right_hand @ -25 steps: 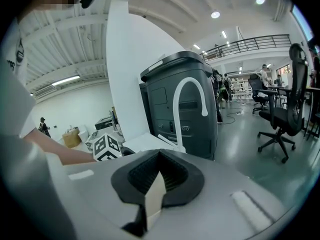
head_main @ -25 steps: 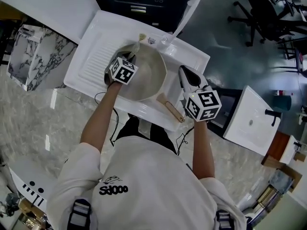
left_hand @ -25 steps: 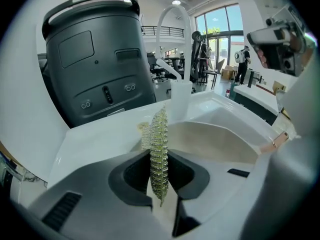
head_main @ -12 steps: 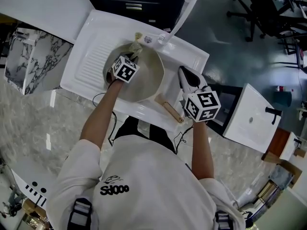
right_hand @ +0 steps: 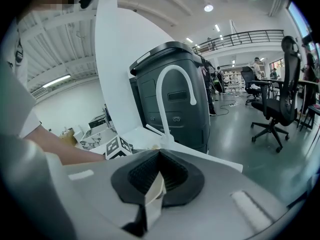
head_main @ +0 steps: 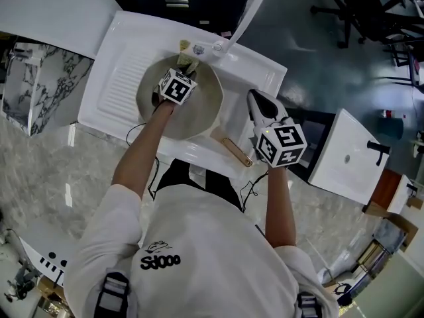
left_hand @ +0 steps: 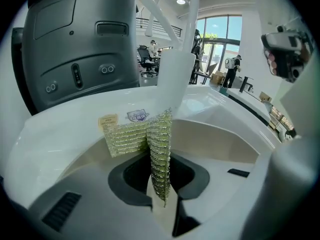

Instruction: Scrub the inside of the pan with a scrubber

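A round cream pan (head_main: 192, 111) sits in the white sink (head_main: 265, 78), its wooden handle (head_main: 233, 151) pointing toward me. My left gripper (head_main: 185, 70) is inside the pan near its far rim, shut on a folded yellow-green mesh scrubber (head_main: 189, 62). In the left gripper view the scrubber (left_hand: 159, 154) stands pinched between the jaws of the left gripper (left_hand: 161, 196), with the pan wall (left_hand: 220, 139) behind it. My right gripper (head_main: 257, 99) hovers over the sink's right side, beside the pan and off the handle. In its own view the right gripper (right_hand: 151, 196) is shut with nothing held.
A white faucet (head_main: 250, 13) arches over the sink's far edge. The ribbed drainboard (head_main: 122, 78) lies left of the pan. A grey bin (right_hand: 175, 96) stands behind the sink. Marble-patterned boxes (head_main: 36, 85) sit at the left, a second white basin (head_main: 348, 158) at the right.
My left gripper has slid with the scrubber across the pan toward its far rim. The right gripper has stayed where it was.
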Tool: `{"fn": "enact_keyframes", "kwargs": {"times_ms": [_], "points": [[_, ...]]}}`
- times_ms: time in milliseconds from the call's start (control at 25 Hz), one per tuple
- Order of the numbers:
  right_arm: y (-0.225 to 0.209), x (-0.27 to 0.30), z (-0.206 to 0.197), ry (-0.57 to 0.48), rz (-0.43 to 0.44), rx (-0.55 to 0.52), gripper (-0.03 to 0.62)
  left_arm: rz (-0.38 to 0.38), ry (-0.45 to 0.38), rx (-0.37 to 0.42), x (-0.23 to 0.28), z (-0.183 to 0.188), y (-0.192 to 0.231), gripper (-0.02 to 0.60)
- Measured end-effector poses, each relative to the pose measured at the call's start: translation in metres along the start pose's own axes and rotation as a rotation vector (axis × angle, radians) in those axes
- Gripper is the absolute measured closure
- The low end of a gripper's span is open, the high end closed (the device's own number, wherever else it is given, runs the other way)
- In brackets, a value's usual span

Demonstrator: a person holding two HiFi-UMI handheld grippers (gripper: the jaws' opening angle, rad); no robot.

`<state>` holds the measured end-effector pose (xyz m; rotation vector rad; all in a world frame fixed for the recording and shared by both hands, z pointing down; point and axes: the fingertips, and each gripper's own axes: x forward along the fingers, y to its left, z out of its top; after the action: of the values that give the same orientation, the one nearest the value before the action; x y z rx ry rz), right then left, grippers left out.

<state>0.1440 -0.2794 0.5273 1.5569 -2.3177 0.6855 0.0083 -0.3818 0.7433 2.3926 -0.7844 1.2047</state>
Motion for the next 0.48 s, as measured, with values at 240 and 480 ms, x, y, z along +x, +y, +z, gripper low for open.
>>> {"fn": "enact_keyframes", "kwargs": {"times_ms": [240,480], "points": [[-0.003,-0.001,0.0,-0.004,-0.009,0.007,0.585,-0.089,-0.024,0.057,0.008,0.009,-0.032,0.511],[-0.001,-0.005,0.002,-0.01,-0.013,0.007,0.585,-0.174,-0.046,0.087,0.011,0.014,-0.058,0.509]]}}
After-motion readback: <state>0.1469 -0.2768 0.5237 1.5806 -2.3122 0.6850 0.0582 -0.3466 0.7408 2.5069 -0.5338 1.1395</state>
